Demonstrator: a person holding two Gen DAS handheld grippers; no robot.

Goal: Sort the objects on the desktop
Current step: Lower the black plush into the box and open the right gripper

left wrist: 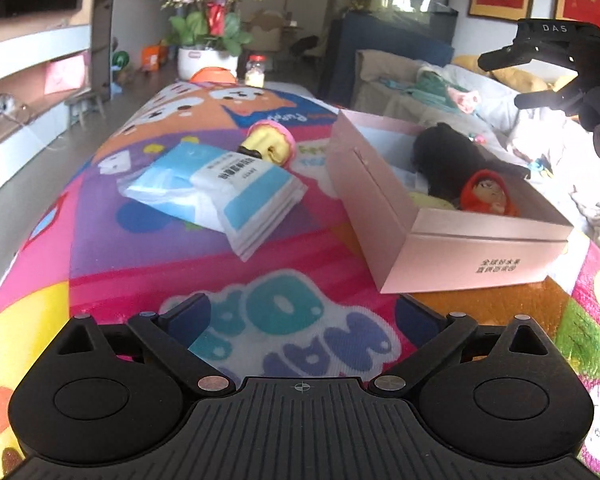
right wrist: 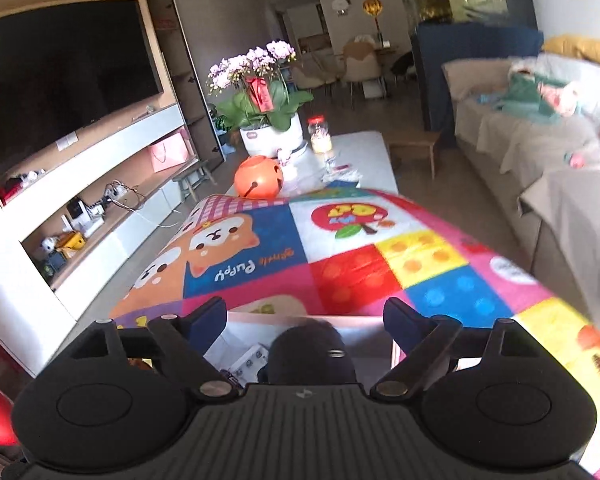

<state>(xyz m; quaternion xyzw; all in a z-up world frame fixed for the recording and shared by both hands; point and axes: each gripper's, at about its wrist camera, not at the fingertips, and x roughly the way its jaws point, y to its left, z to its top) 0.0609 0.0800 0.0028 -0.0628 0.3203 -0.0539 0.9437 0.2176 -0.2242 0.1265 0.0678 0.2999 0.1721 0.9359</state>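
Both jaws wide, empty. Right gripper [right wrist: 306, 320] above black pouch [right wrist: 312, 354] in pink box [left wrist: 396, 216]: may re-snag. Tissue pack [left wrist: 228, 188] floppy, may slip off counter [left wrist: 112, 252].

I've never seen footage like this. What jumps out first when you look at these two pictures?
The loud cartoon mat covering the table grabs the eye first. On it, an open pink box sits to the right, holding a black item and a red-hooded doll, with blue-and-white tissue packs to its left. At the table's far end stand pink orchids and an orange ball.
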